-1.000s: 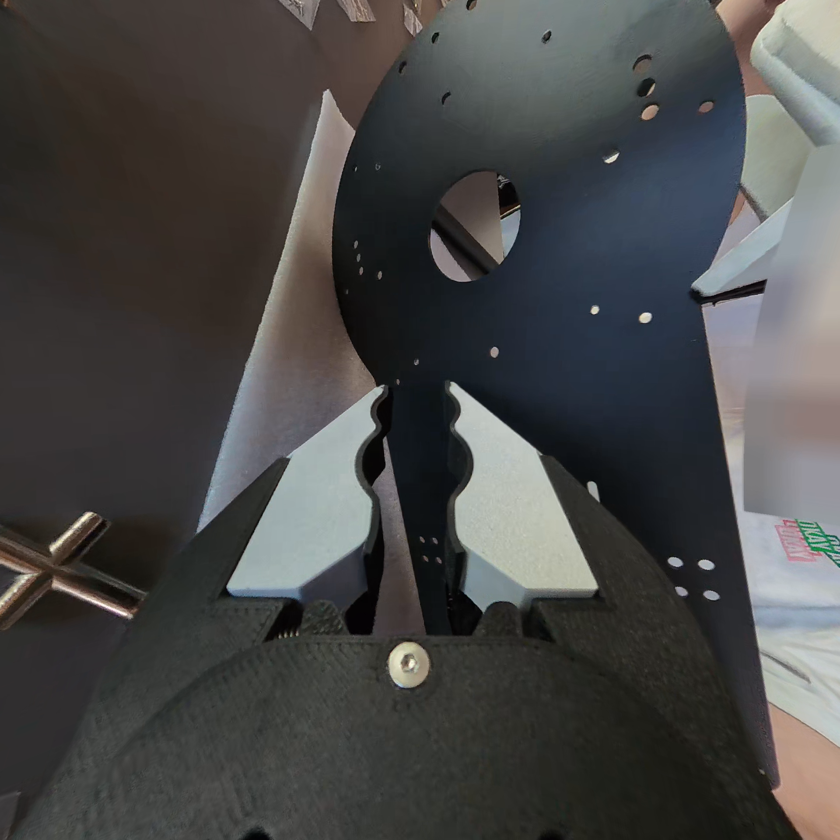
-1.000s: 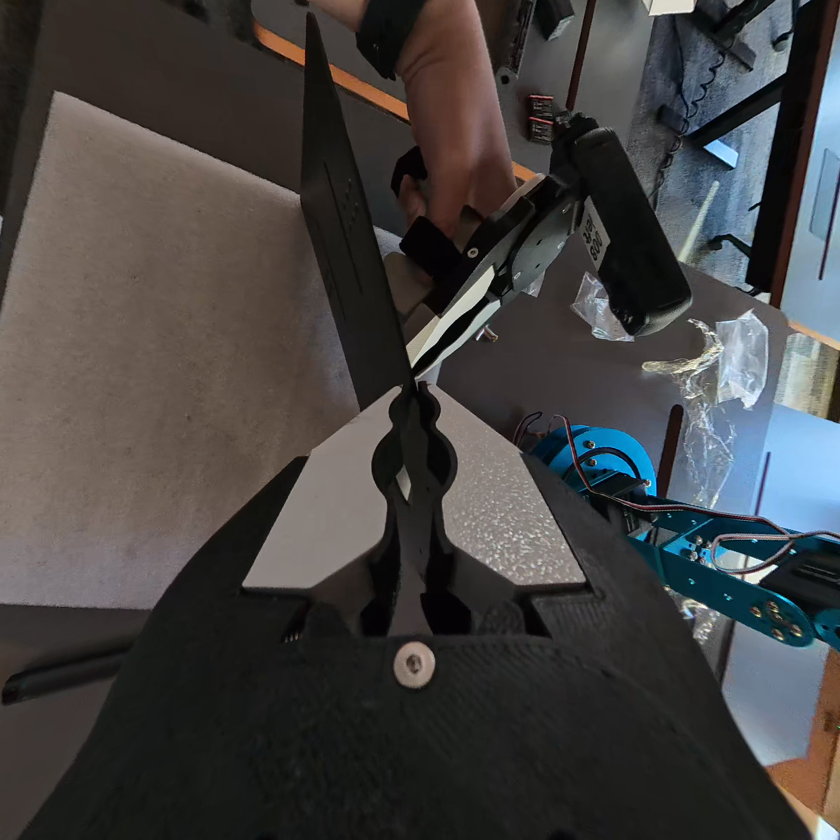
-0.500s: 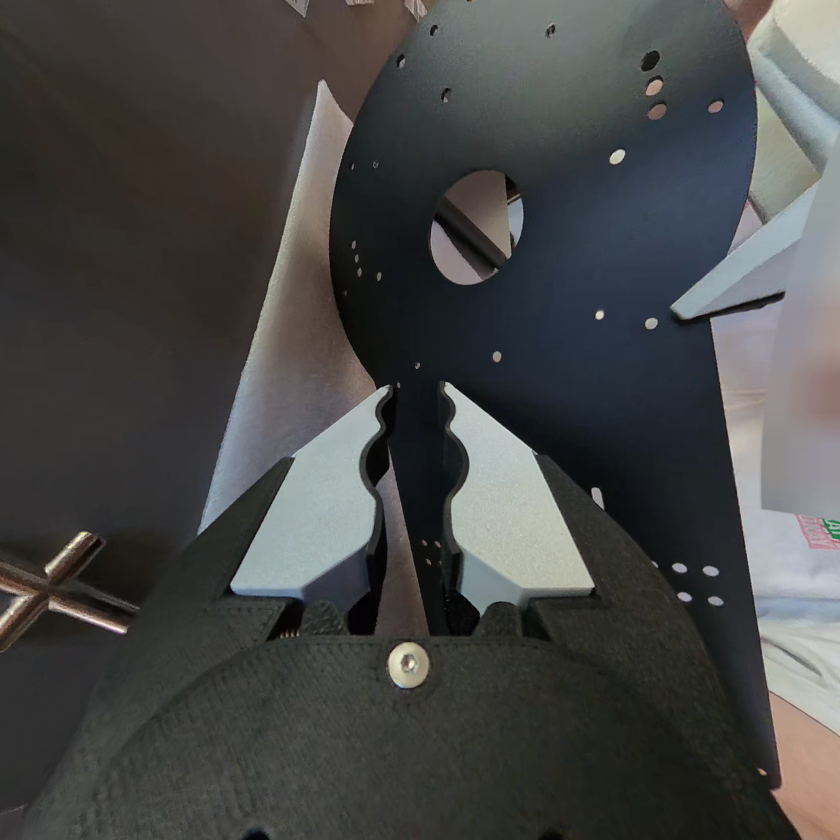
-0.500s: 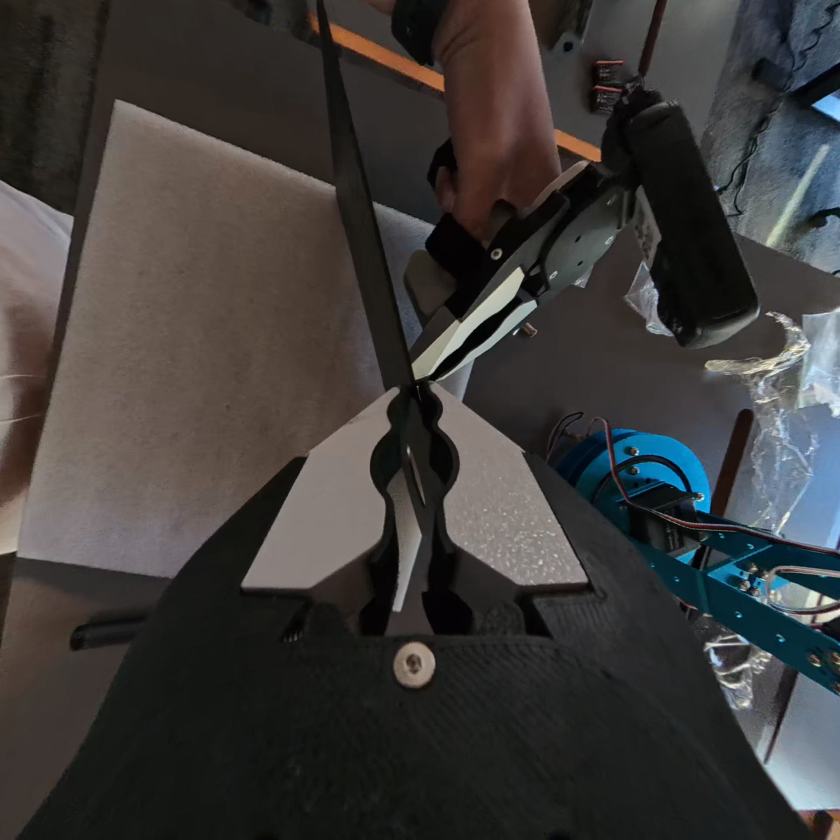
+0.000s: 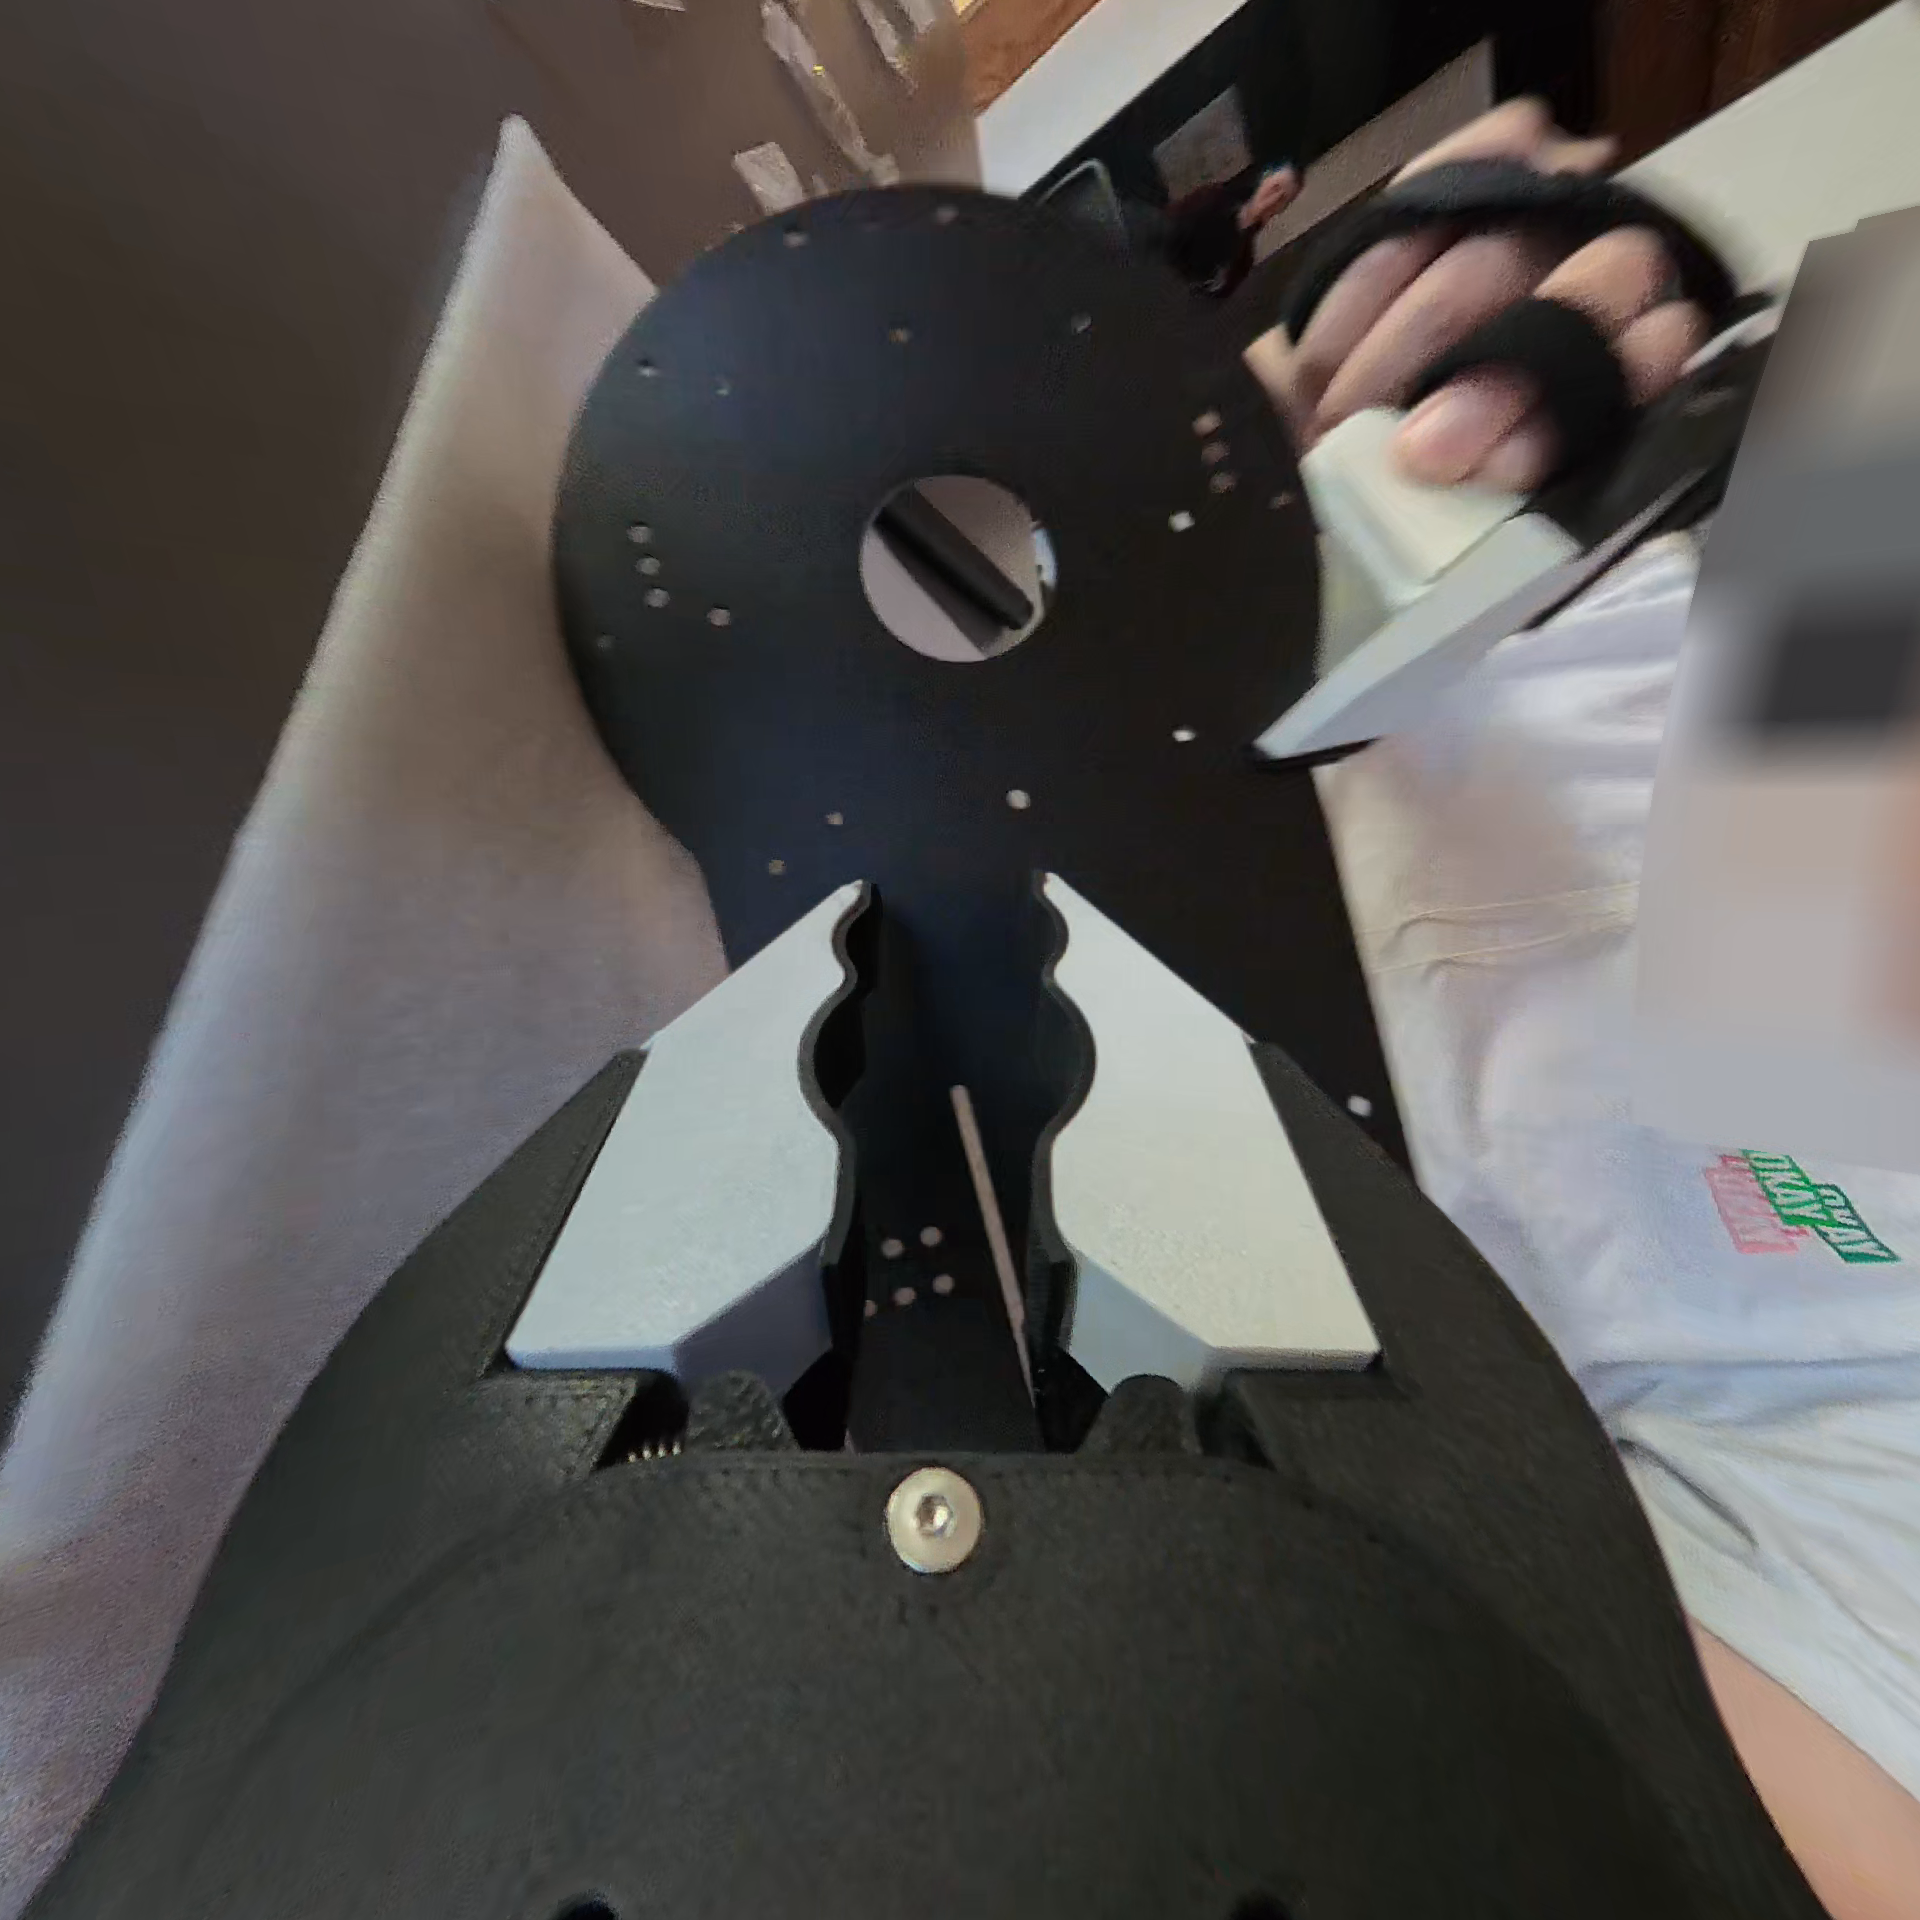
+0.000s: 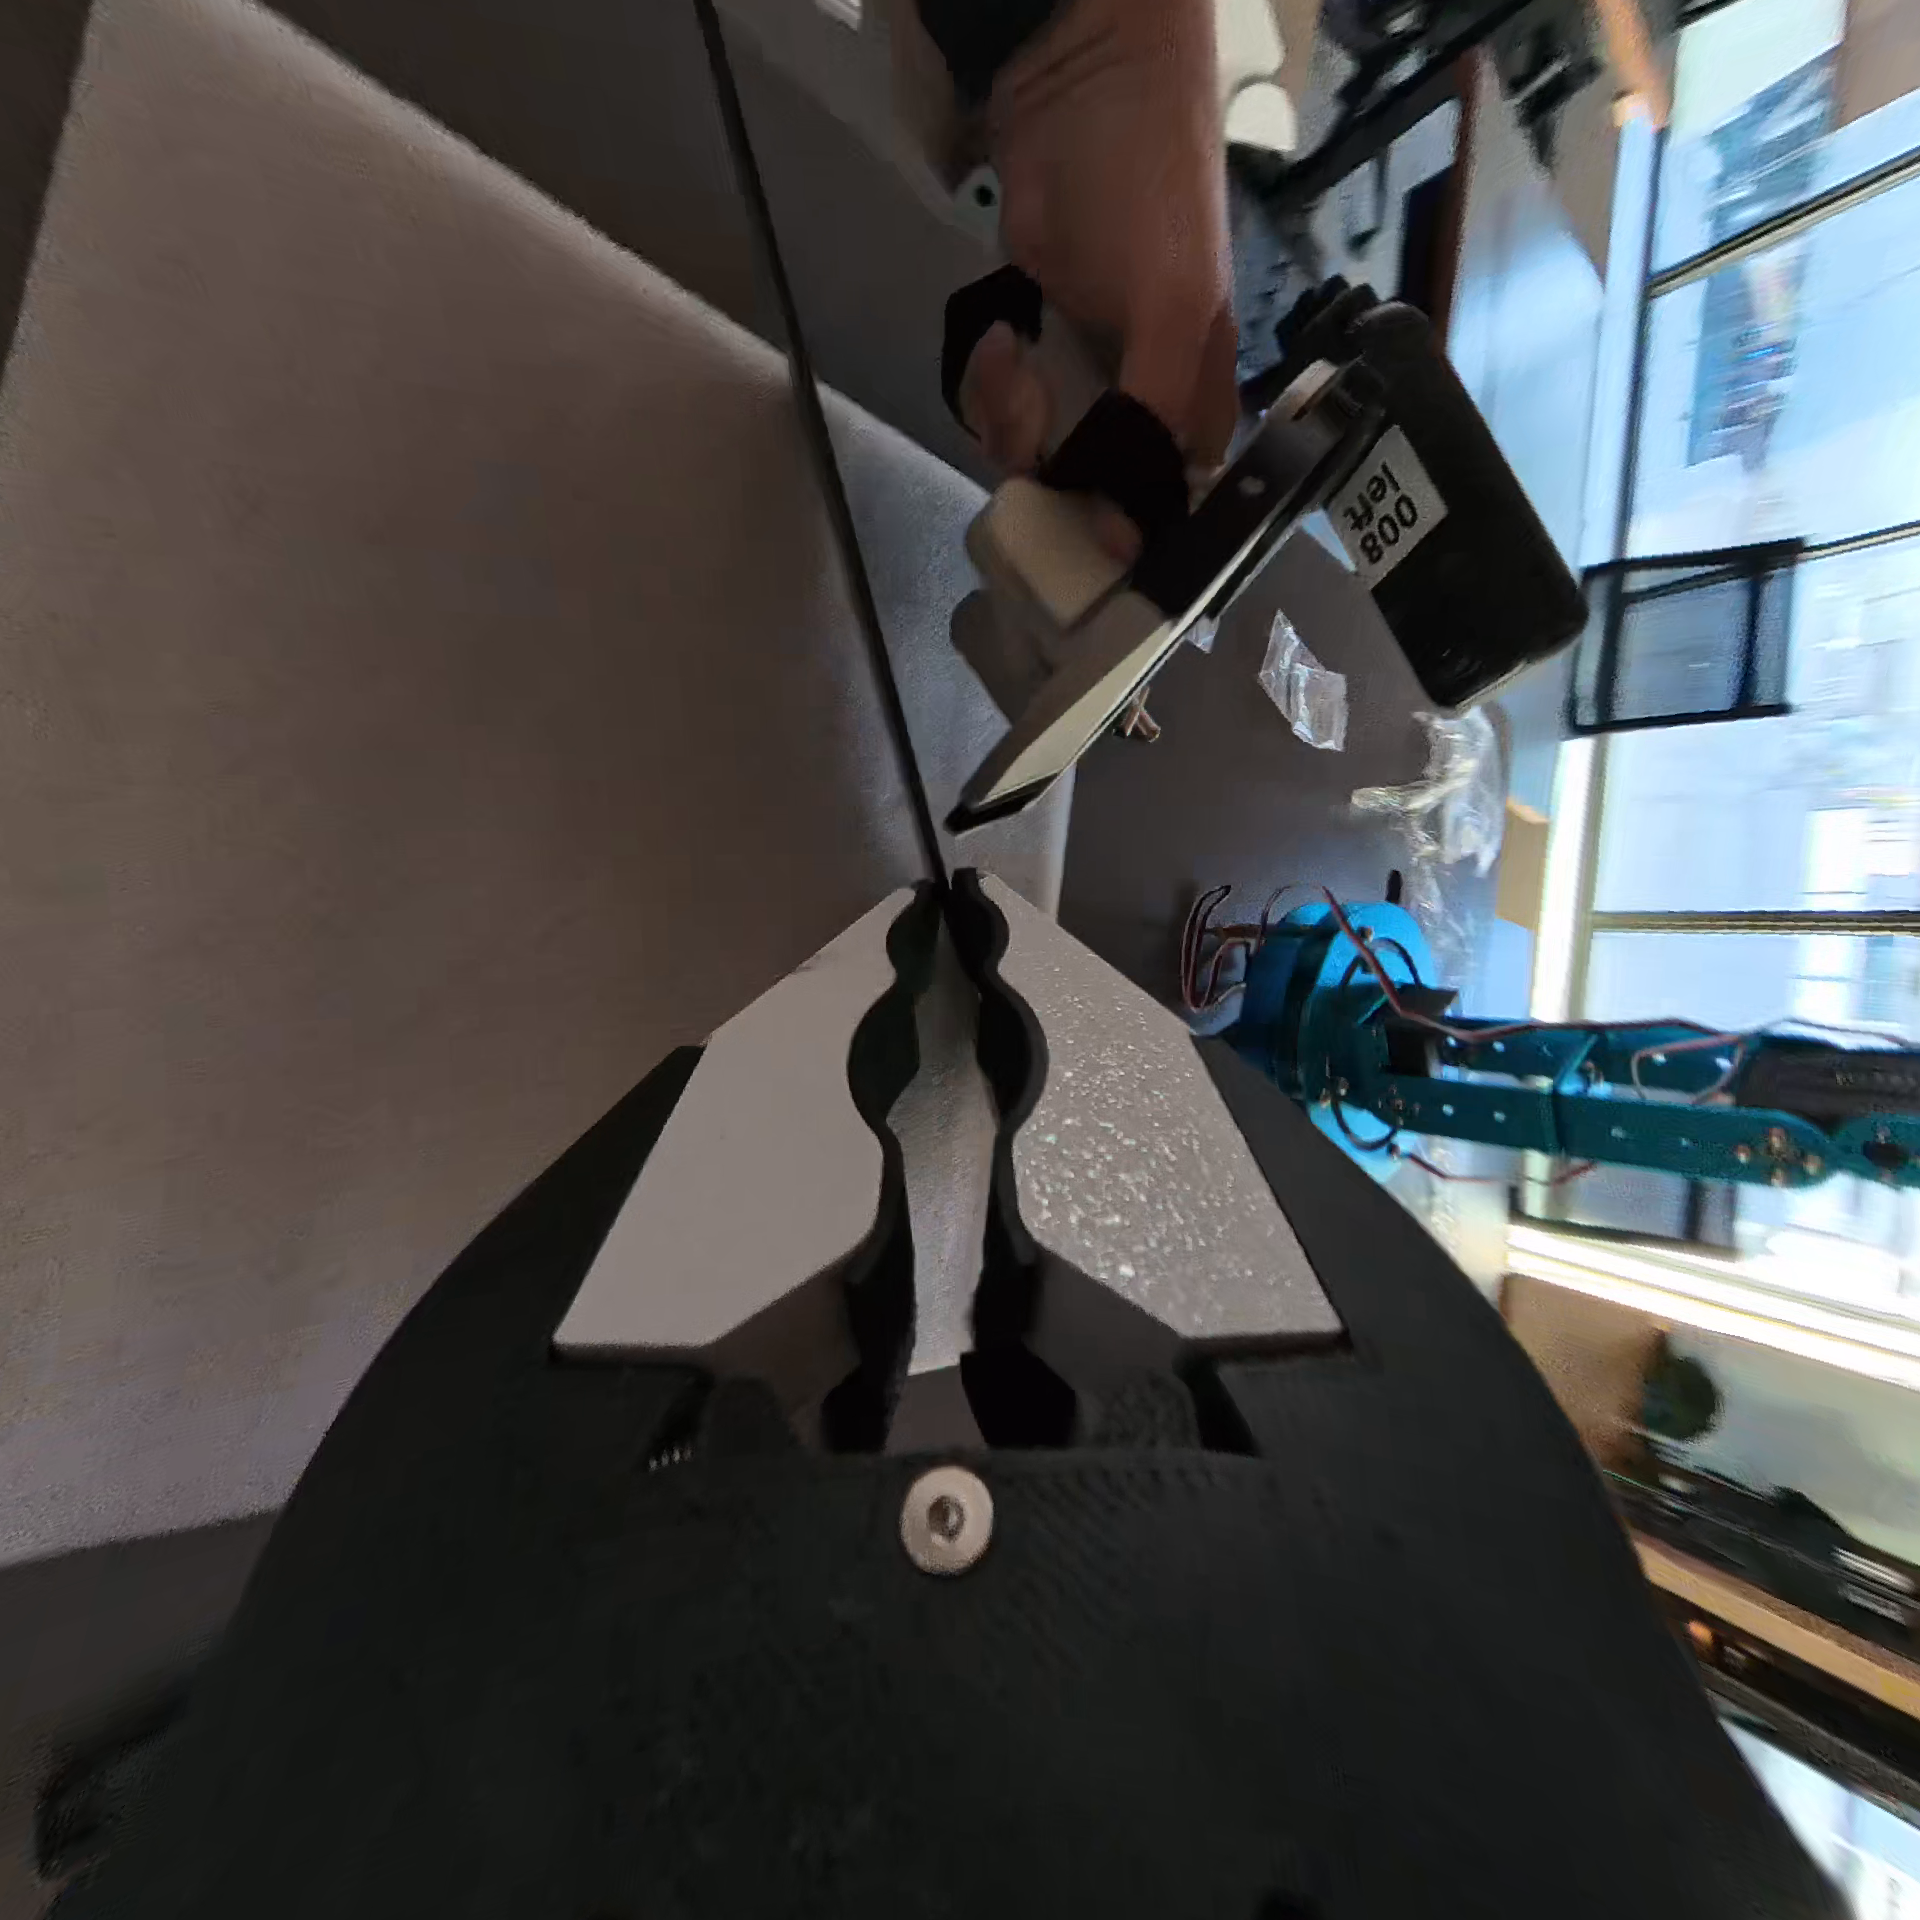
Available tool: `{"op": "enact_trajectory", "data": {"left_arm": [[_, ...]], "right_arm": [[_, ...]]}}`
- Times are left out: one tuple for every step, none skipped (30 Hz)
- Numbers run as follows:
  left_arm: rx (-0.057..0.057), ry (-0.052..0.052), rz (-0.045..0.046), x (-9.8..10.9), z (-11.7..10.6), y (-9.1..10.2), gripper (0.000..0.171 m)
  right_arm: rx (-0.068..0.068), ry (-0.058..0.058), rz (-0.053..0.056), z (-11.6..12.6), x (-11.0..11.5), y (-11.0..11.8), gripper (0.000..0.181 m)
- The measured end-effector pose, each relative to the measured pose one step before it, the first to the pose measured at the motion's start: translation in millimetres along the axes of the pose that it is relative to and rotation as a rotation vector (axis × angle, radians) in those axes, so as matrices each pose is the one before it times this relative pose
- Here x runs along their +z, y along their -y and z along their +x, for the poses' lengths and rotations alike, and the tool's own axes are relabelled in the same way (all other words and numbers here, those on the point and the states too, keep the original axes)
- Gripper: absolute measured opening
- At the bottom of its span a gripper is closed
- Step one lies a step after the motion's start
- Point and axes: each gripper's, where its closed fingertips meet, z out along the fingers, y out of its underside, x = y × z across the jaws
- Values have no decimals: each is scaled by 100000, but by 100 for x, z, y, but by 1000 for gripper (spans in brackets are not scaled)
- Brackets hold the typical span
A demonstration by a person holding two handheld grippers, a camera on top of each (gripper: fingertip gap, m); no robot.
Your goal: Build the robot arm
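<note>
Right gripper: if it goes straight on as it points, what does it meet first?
Probably the left gripper, just ahead beside the black plate that the right gripper clamps; depth is unclear.

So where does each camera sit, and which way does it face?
Left wrist view: on the left gripper, facing the black perforated plate broadside; the person's right hand and white shirt show beyond.
Right wrist view: on the right gripper, sighting along the plate's edge over grey foam; left hand, blue robot arm beyond.
Shared: the plate, and each sees the other gripper.
</note>
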Motion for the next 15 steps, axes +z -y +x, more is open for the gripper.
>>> {"op": "enact_trajectory", "data": {"left_arm": [[324, -1085, 554, 208, 288, -334, 27], [514, 263, 1, 181, 32, -418, 27], [290, 738, -514, 151, -87, -470, 27], [-32, 302, -604, 140, -88, -442, 28], [-228, 115, -297, 140, -100, -326, 28], [-484, 999, -327, 140, -282, -246, 28], [-317, 1324, -743, 128, -337, -216, 27], [114, 557, -569, 66, -156, -82, 25], [-51, 271, -184, -1, -60, 64, 25], [-331, 142, -207, -5, -48, 82, 27], [-163, -95, -509, 22, -7, 59, 28], [99, -19, -982, 64, -5, -31, 28], [327, 40, -1302, 88, -1, -91, 28], [476, 308, -1264, 80, -29, -103, 28], [509, 333, -817, 63, -15, -41, 28]], "right_arm": [[-2982, -6059, 268, -1465, -140, -386, 2], [-2698, -7447, 19, -1261, -77, -326, 2], [-1708, -6714, -912, -1227, -42, -311, 1], [-2012, -4978, -1291, -1205, 19, -262, 1], [-1679, -4619, -1034, -916, 93, -186, 1], [-919, -4069, -675, -639, 107, -134, 2], [-404, -2327, -1286, -478, 71, -103, 2], [427, -512, -1995, -345, 46, -94, 2], [-102, 1562, -2119, -403, 40, -121, 3], [-2623, 3347, -2773, -619, 85, -271, 5], [-3695, 4306, -3438, -810, 177, -375, 8], [-2882, 6443, -3983, -1190, 248, -420, 10], [-2353, 2514, -2729, -590, 110, -173, 7], [-3085, -229, -453, 14, -273, 161, 6], [-940, 3119, -3141, -358, -116, -244, 7]]}}
